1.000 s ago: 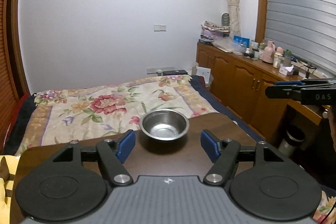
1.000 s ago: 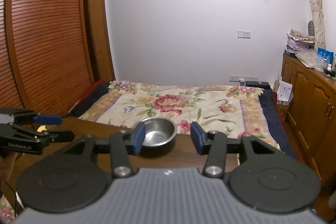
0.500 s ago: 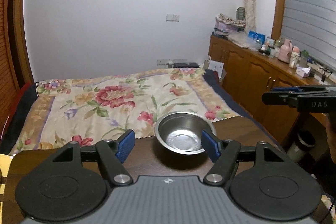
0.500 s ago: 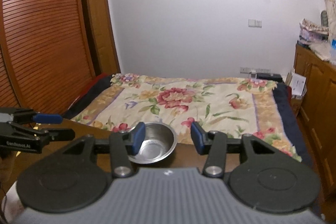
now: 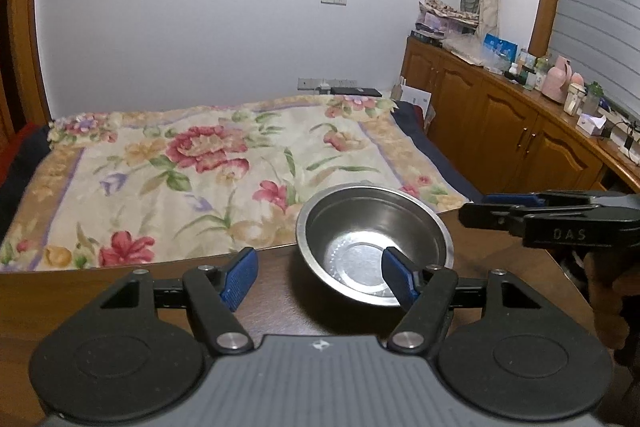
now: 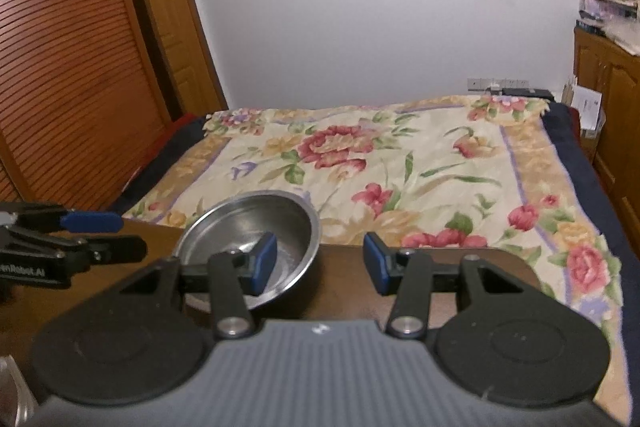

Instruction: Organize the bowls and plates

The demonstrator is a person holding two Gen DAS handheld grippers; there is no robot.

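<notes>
A steel bowl (image 5: 360, 227) (image 6: 248, 223) stands empty and upright on the dark wooden table (image 5: 280, 299) (image 6: 340, 291), near its far edge. My left gripper (image 5: 318, 277) is open just short of the bowl. Its right blue pad overlaps the bowl's near rim in the picture, and its left pad is over bare table. My right gripper (image 6: 321, 263) is open too. Its left pad stands in front of the bowl's inside and its right pad is clear of it. Each gripper shows side-on in the other's view: the right gripper (image 5: 492, 209) and the left gripper (image 6: 116, 235). Neither pad presses the bowl.
Beyond the table's far edge lies a bed with a floral cover (image 5: 200, 167). Wooden cabinets (image 5: 500, 119) topped with bottles and boxes line the right wall. A slatted wooden wardrobe door (image 6: 60, 67) stands at the left.
Both grippers have come forward and down towards the bowl, which now looks larger and closer. It has slid right in the left view and left in the right view. The jaws stay apart.
</notes>
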